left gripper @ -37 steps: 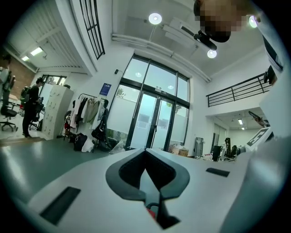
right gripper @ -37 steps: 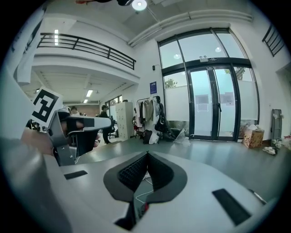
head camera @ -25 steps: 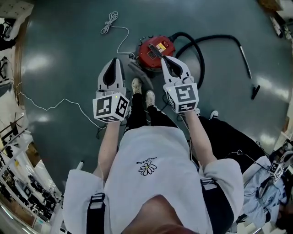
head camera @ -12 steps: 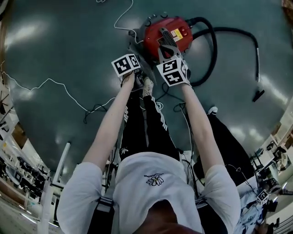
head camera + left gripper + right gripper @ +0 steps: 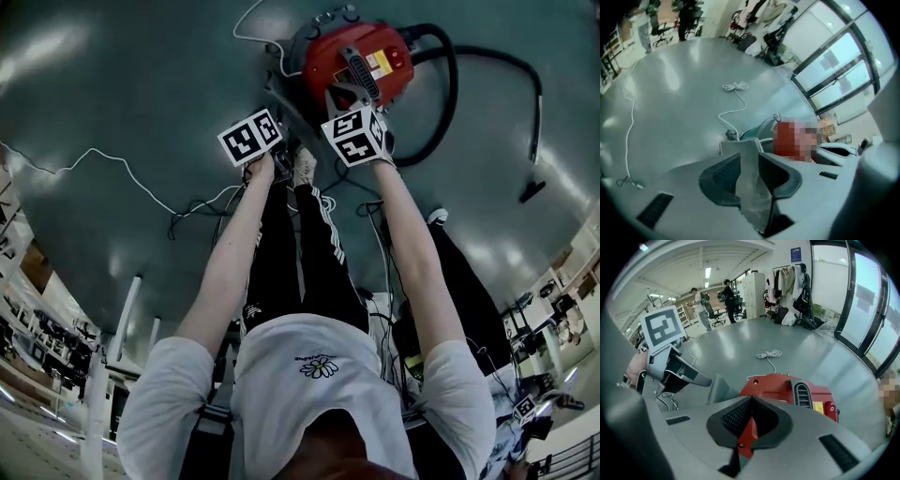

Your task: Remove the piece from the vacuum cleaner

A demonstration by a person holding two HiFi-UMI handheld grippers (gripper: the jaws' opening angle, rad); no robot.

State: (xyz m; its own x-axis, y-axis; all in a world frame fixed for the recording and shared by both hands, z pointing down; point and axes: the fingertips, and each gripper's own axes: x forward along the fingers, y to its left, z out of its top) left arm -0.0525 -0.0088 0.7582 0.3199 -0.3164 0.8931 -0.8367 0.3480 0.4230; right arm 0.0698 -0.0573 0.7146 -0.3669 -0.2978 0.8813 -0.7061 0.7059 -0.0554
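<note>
Gleaming floor (image 5: 122, 103), glass-walled room (image 5: 834, 61), red vacuum cleaner (image 5: 328, 61); left fingers (image 5: 719, 180) freshly parted around its grey piece (image 5: 740, 150), right fingers (image 5: 736, 420) together.

Open-plan office: swivel chairs (image 5: 713, 313), lockers (image 5: 753, 288), coat rack (image 5: 790, 281), glass walls (image 5: 863, 301).
</note>
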